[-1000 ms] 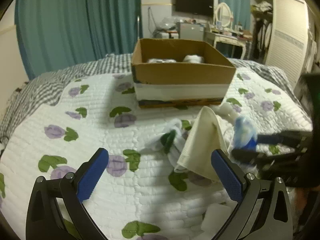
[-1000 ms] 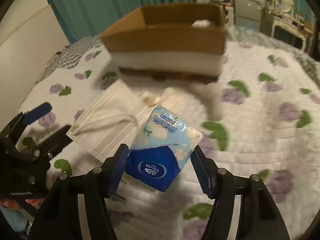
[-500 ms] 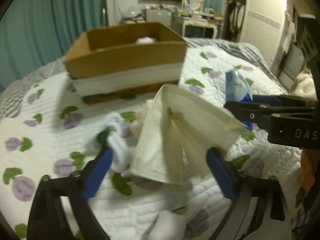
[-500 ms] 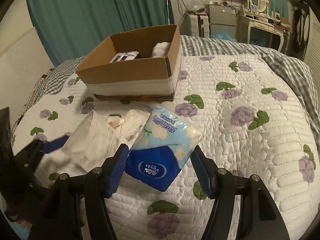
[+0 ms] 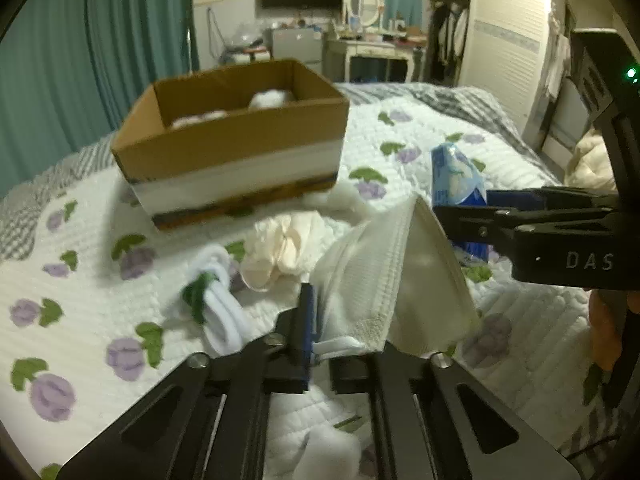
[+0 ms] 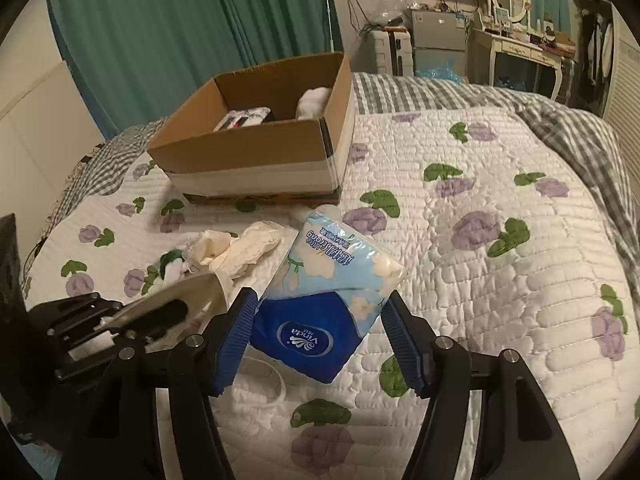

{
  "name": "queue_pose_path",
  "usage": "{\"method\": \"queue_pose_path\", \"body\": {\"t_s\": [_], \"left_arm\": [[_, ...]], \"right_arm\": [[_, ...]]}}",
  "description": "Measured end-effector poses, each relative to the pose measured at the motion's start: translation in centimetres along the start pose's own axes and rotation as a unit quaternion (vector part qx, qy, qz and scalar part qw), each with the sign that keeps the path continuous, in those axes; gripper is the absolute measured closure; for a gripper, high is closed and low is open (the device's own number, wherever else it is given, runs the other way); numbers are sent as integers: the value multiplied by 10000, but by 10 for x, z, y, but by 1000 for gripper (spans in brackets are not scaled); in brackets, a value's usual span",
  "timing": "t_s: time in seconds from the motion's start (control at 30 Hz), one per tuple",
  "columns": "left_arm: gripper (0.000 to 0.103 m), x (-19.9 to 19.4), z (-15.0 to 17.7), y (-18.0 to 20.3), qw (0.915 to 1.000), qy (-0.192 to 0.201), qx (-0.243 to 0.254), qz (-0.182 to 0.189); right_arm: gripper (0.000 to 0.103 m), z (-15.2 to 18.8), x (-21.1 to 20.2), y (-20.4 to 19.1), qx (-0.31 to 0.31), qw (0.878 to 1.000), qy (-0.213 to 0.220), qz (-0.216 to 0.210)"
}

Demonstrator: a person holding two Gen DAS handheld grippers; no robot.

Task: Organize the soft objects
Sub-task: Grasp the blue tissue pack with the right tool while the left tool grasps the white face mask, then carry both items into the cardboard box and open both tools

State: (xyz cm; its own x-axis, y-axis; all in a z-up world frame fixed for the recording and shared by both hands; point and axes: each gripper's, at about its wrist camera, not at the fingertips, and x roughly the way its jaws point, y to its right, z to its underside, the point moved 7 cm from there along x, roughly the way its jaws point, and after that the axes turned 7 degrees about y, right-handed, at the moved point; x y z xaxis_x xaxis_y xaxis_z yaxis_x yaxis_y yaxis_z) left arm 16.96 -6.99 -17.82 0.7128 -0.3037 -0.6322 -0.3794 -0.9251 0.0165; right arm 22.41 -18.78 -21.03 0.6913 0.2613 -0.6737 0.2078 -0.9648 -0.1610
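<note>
Room: bedroom with teal curtains (image 6: pixel 168 40); everything sat on the quilted floral bed (image 6: pixel 500 264), no desk here.
Key relation: from your right gripper (image 6: pixel 320 336), the cardboard box (image 6: pixel 256 148) lay at about 11 o'clock, open top up, its long side across your view; from your left gripper (image 5: pixel 320 332) it lay at about 11 o'clock too, and neither looked clearly nearer.
Right jaws: you had them pinching the tissue pack (image 6: pixel 332 292), its long axis pointing toward 1 o'clock.
Left jaws: pressed together on the lower edge of the face mask (image 5: pixel 392 276), which stood up, folded.
Pack look: blue, floral, glossy, crumpled.
Left on bed: white sock bundle (image 5: pixel 216 292), cream cloth (image 5: pixel 280 252).
Judgement: box drop next.
</note>
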Motion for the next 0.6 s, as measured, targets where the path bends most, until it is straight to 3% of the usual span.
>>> {"method": "queue_pose_path", "body": {"t_s": [0.3, 0.6], "left_arm": [[101, -35, -39, -11, 9992, 348, 7, -194], [101, -57, -113, -50, 9955, 831, -198, -405]], "right_arm": [[39, -24, -40, -9, -141, 9991, 398, 18], [39, -101, -72, -38, -695, 9933, 917, -47]]}}
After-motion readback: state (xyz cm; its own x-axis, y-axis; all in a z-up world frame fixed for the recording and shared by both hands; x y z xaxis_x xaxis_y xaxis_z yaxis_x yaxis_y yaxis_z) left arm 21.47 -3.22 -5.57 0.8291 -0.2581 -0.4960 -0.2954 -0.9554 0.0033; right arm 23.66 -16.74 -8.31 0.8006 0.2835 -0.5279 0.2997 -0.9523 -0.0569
